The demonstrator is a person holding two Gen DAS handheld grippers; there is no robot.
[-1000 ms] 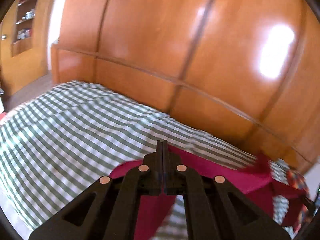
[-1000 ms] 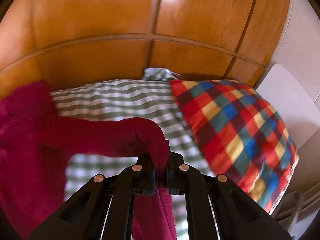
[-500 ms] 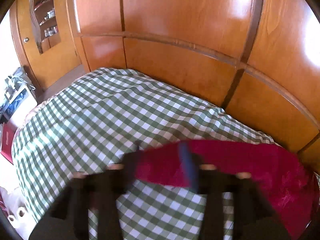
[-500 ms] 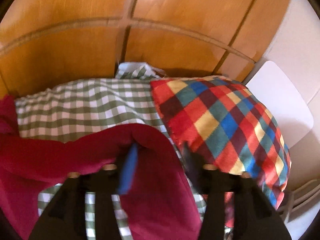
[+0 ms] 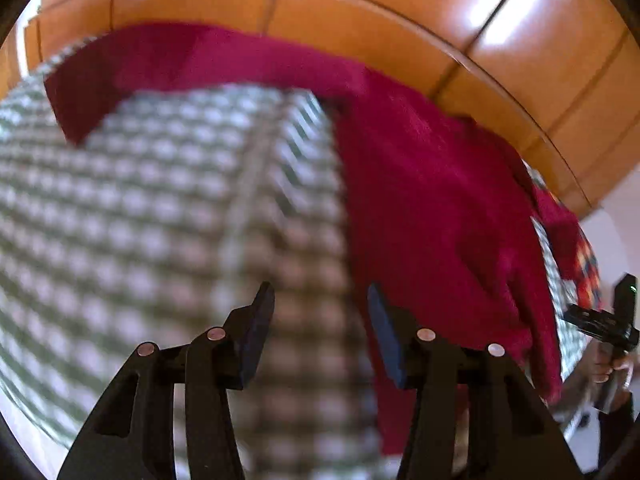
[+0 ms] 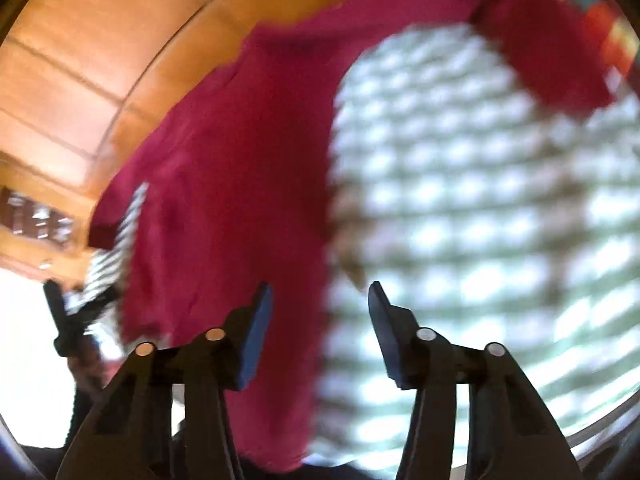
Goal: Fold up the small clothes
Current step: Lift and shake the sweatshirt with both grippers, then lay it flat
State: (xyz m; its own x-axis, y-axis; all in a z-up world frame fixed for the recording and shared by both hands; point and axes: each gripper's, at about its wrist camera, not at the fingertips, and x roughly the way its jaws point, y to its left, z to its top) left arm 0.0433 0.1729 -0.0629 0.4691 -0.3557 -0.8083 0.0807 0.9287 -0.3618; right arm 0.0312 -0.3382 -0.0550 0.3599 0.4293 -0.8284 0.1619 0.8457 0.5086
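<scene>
The red garment (image 5: 420,208) lies spread on the green and white checked bed cover (image 5: 160,220), up against the shiny wooden wall (image 5: 440,20). It looks like small trousers, with one leg going off along the wall and the other coming down toward each camera.

In the left wrist view, the near leg lies under and just past the right-hand finger of the left gripper (image 5: 320,320). Only checked cover shows in the gap, and no cloth is pinched. Its fingers (image 5: 256,332) are spread apart.

In the right wrist view, the red leg (image 6: 240,200) lies behind the left-hand finger of the right gripper (image 6: 320,320) and reaches partly into the gap. These jaws have just been closing a little, but they are apart and nothing is squeezed.

A bright checked pillow (image 5: 586,268) peeks out beyond the garment
</scene>
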